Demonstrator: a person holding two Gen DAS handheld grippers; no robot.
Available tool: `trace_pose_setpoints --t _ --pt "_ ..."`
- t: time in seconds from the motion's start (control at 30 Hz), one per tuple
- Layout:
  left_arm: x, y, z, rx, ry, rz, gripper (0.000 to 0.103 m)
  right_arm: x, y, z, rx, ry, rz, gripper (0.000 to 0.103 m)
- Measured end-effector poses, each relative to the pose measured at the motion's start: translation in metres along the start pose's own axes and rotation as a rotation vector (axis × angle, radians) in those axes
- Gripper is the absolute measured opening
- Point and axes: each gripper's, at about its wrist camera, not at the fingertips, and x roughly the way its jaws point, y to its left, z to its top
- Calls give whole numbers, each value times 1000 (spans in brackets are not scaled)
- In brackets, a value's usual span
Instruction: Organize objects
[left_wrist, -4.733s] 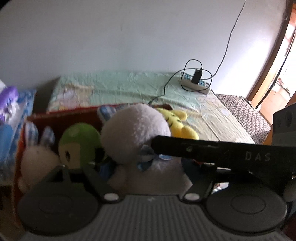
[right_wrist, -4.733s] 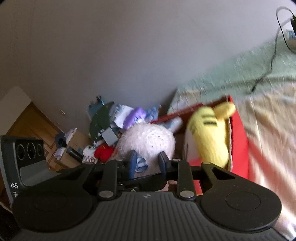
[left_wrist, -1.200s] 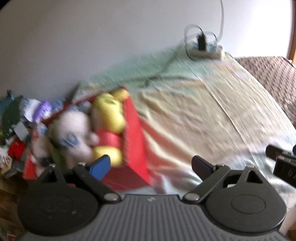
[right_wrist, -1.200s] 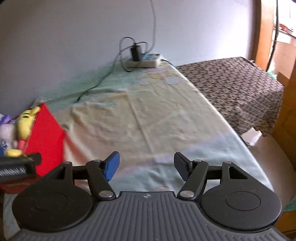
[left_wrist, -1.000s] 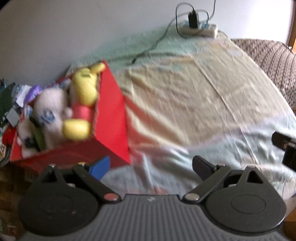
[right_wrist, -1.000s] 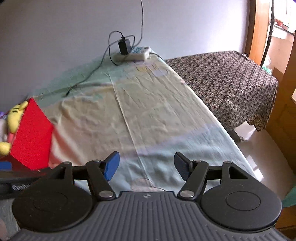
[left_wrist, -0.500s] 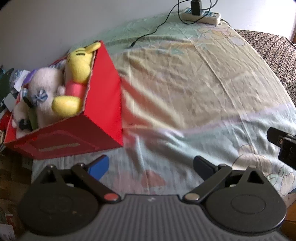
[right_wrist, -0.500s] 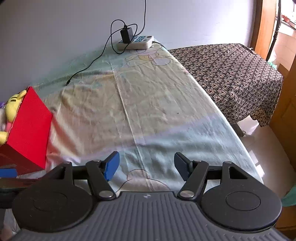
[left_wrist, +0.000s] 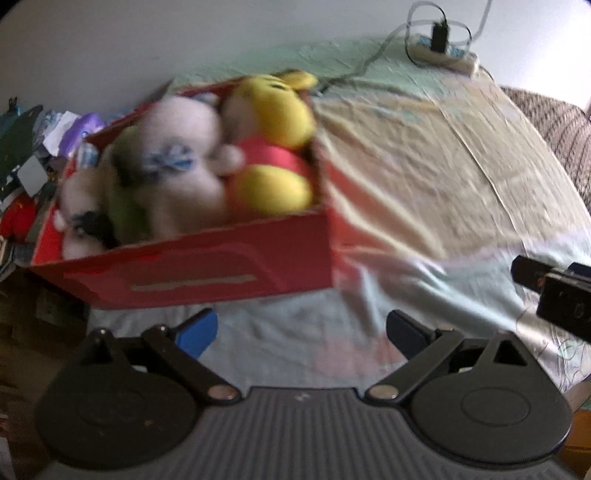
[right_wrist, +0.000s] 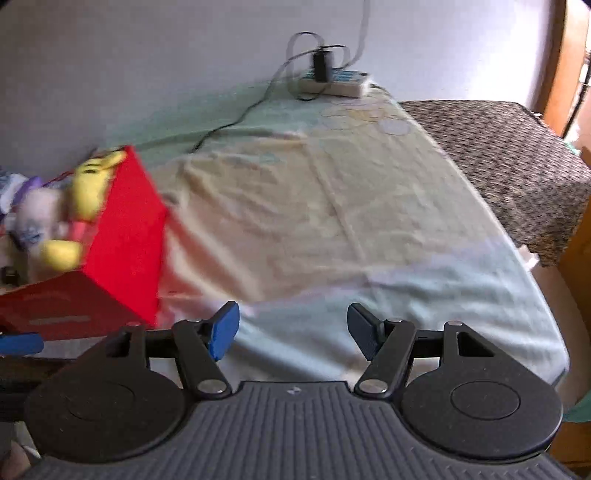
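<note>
the left gripper (left_wrist: 301, 330) has its jaws spread wide and holds nothing; between the two fingers only the pale bed sheet (left_wrist: 424, 177) shows. just ahead of the jaws, a little toward the blue-padded finger, stands the red box (left_wrist: 207, 266) on the sheet, its long side facing the jaws. inside the box the plush toys are packed close together: the yellow bear (left_wrist: 273, 147) with a red shirt lies at the end of the box nearest the middle of the jaws, the white fluffy toy (left_wrist: 177, 162) with a blue bow is pressed against it, and a green toy (left_wrist: 125, 206) and a small white toy (left_wrist: 74, 206) sit at the far end. this view is blurred, so finer details cannot be told. the right gripper (right_wrist: 293, 334) is also wide open and empty, with bare sheet between its fingers. from it the red box is off to the side beyond the blue-padded finger, well apart from the jaws. far ahead of both jaws, at the wall, a power strip (right_wrist: 334, 83) with a plugged charger lies on the sheet. a dark patterned cloth (right_wrist: 509, 147) covers the part of the bed beyond the dark-padded finger.
</note>
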Motion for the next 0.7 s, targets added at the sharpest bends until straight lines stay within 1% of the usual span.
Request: trace_pose_setpoints --t 0.07,0.23,0.3,0.43,0.6,0.7 --pt "-4 16 0 -1 -9 4 99 -3 16 1 -4 -13 -4 67" --pt "-8 58 1 -23 -43 4 99 -5 53 2 -6 -16 30 68" --pt "-8 74 1 -35 -43 18 99 -6 67 2 -14 -17 39 68" --pt "-12 104 1 -65 -54 12 99 -9 97 5 -44 -16 65 68" --pt "-16 129 1 -84 -76 10 99 -14 122 10 -71 -29 77 68" --pt "-12 144 0 -104 -65 -4 99 -17 132 11 -79 -29 82 68"
